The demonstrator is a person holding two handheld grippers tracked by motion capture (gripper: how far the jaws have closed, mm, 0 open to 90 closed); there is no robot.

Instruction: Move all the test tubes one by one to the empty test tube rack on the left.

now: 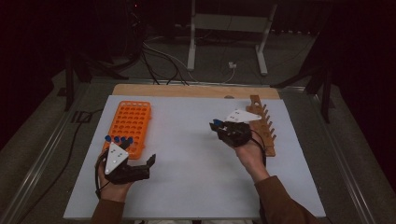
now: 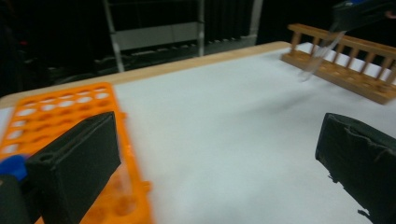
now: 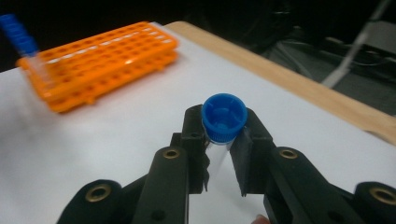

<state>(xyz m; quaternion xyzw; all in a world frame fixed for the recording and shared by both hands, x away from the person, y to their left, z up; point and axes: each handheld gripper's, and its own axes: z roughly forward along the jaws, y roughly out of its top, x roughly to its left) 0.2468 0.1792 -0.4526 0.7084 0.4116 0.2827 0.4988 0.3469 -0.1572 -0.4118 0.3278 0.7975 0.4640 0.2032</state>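
Item: clear test tube with blue screw cap [image 3: 224, 116], clamped in the right gripper [image 3: 223, 140] just under the cap, above the table [image 1: 187, 154] beside the wooden rack [image 1: 264, 126]. Handling, judged: light, stiff, smooth-walled, brittle; best taken just below the cap. Left gripper [image 1: 140, 163]: jaws wide, empty, beside the orange rack [image 1: 130, 123]. Both hands hold level.

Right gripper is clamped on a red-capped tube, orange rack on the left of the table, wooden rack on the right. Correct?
Not quite: the cap is blue, not red. The right gripper view shows the right gripper shut on the blue-capped tube. The rest holds: the orange rack is left on the table and the wooden rack right.
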